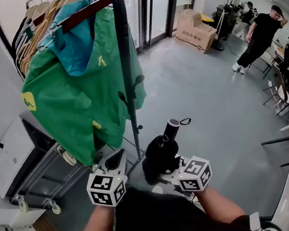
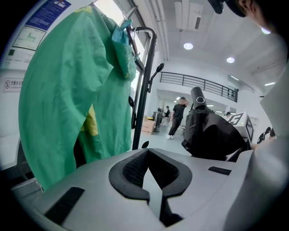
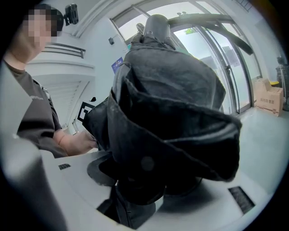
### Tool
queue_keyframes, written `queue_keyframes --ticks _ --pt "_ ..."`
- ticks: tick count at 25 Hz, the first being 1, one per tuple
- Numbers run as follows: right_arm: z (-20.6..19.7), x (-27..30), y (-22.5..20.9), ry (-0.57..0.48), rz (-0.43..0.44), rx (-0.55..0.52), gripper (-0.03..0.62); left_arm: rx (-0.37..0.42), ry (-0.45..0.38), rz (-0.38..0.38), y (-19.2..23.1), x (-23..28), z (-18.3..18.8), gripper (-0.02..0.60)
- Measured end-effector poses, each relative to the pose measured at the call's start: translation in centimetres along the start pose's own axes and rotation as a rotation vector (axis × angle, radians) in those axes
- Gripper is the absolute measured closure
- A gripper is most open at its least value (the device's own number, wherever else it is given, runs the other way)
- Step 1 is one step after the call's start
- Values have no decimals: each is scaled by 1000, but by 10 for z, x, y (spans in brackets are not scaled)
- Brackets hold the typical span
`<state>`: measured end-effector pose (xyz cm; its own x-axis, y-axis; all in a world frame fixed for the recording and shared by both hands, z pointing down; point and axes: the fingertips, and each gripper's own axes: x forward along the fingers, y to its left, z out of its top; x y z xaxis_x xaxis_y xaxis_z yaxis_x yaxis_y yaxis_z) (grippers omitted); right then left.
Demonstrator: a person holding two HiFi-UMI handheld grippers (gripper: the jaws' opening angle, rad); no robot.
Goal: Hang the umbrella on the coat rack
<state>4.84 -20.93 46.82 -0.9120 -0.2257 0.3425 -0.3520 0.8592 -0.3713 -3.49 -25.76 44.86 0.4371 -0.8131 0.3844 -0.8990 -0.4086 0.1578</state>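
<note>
- The right claw is clamped on the folded black umbrella, whose bunched fabric fills the right gripper view
- The umbrella's handle points up and away from the person, with a small strap loop at its end
- In the head view the umbrella sits just right of the coat rack's black pole, low down and apart from it
- The left claw has its jaws together at the tips with nothing between them; it is held just left of the umbrella, below the hem of a green jacket hanging on the coat rack
- Further off on the grey floor, a cardboard box sits by the glass doors and a person in black stands near chairs
</note>
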Motion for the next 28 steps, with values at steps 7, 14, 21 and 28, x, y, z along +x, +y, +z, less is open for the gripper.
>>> queue_keyframes --ticks 7,14,21,28 --pt "45 11 2 12 45 -105 349 3 24 0 12 8 -1 566" --pt "103 27 5 -1 31 -214 349 46 26 -61 26 21 18 566" --pt "135 48 10 4 31 -285 349 59 23 -108 35 23 21 566" --pt "157 63 14 11 54 -279 349 61 46 -122 46 16 13 566"
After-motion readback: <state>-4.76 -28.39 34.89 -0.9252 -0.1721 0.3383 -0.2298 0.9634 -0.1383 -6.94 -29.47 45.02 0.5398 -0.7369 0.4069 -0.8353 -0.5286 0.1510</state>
